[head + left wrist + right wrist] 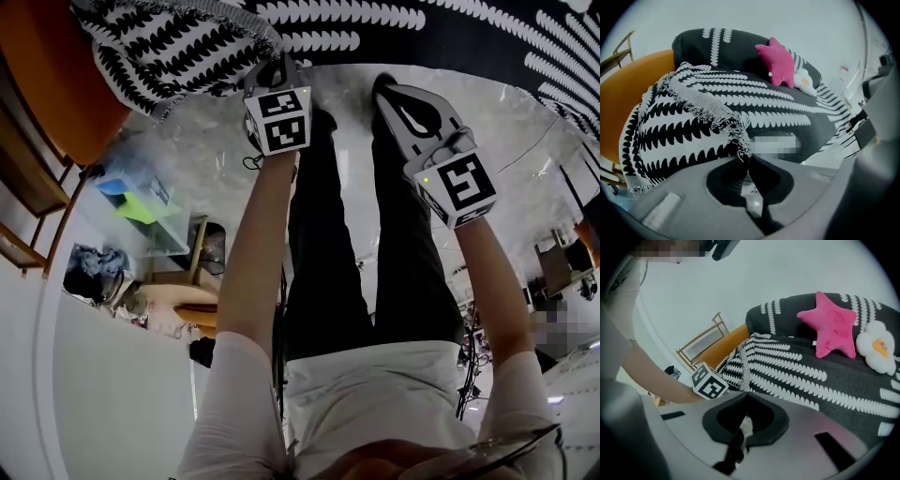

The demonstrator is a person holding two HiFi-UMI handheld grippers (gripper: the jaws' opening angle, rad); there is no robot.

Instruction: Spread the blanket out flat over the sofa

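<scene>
A black blanket [684,126] with white leaf rows lies over the sofa [693,44], one end bunched on the orange arm [623,93]. My left gripper [744,158] is shut on a fringed corner of that bunched end. In the head view the left gripper [275,70] meets the blanket [178,47] at the top left. My right gripper [746,392] is shut where the blanket's [787,366] fringed edge runs into its tips. Seen from the head, the right gripper [382,84] points at the blanket's near edge. The person's legs stand between both arms.
A pink star pillow [832,324] and a white egg-shaped pillow [879,345] lean on the sofa back. A wooden frame [701,345] stands beside the orange arm. On the floor to the left are a clear box [141,192] and a round wooden stool [192,309].
</scene>
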